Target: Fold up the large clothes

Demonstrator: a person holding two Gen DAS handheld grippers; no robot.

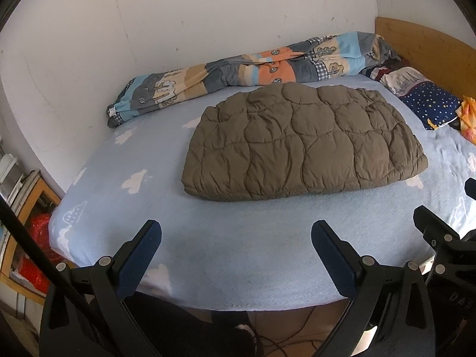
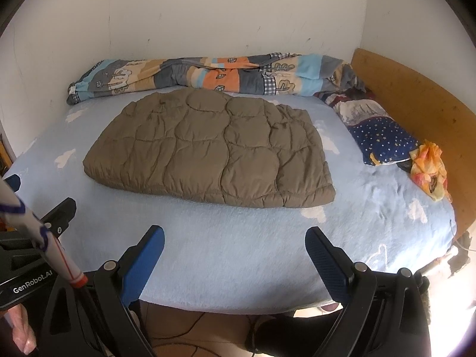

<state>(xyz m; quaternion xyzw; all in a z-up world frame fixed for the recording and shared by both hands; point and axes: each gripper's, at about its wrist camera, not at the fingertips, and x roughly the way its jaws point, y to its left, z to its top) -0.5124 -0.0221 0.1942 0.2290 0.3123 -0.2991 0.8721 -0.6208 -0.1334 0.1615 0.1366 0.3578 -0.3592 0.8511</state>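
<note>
An olive-brown quilted garment [image 1: 303,142] lies folded into a flat rectangle on the light blue bed sheet [image 1: 232,253]; it also shows in the right wrist view [image 2: 214,148]. My left gripper [image 1: 236,232] is open and empty, above the bed's near edge, short of the garment. My right gripper [image 2: 235,238] is open and empty, also near the bed's front edge. The right gripper's fingers [image 1: 431,226] show at the right of the left wrist view. The left gripper's body [image 2: 44,232] shows at the left of the right wrist view.
A rolled patterned duvet [image 1: 253,68] lies along the wall behind the garment. A star-print pillow [image 2: 383,139] and an orange cloth [image 2: 428,166] lie by the wooden headboard [image 2: 416,104]. A shelf [image 1: 26,223] stands left of the bed.
</note>
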